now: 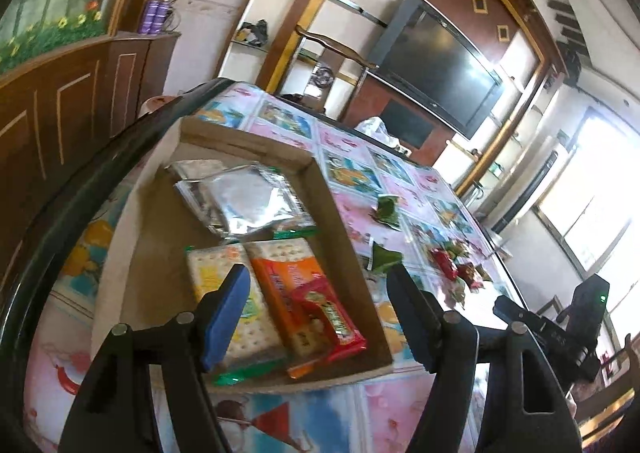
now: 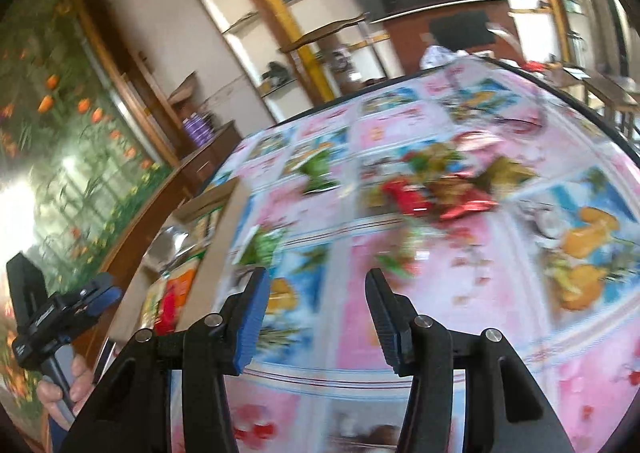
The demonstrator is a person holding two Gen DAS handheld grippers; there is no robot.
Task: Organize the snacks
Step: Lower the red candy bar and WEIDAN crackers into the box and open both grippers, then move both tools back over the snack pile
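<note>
A shallow cardboard box (image 1: 348,249) sits on the patterned tablecloth. It holds silver packets (image 1: 248,201), a yellow-green cracker pack (image 1: 212,273), an orange cracker pack (image 1: 280,277) and a red bar (image 1: 332,317) lying on top. My left gripper (image 1: 317,285) hovers over the box's near end, open, its pads touching nothing. My right gripper (image 2: 317,275) stands open over bare tablecloth, right of the box (image 2: 224,229). Ahead of it lie two green packets (image 2: 320,173) (image 2: 260,245) and a blurred heap of red and gold wrappers (image 2: 420,193).
The table's dark rim (image 1: 80,189) curves round the left. A wooden cabinet (image 1: 60,125) stands beyond it, and a TV (image 1: 440,65) and shelves behind. A white bag (image 1: 372,129) lies at the far edge. A hand (image 2: 60,393) holds the left gripper's handle.
</note>
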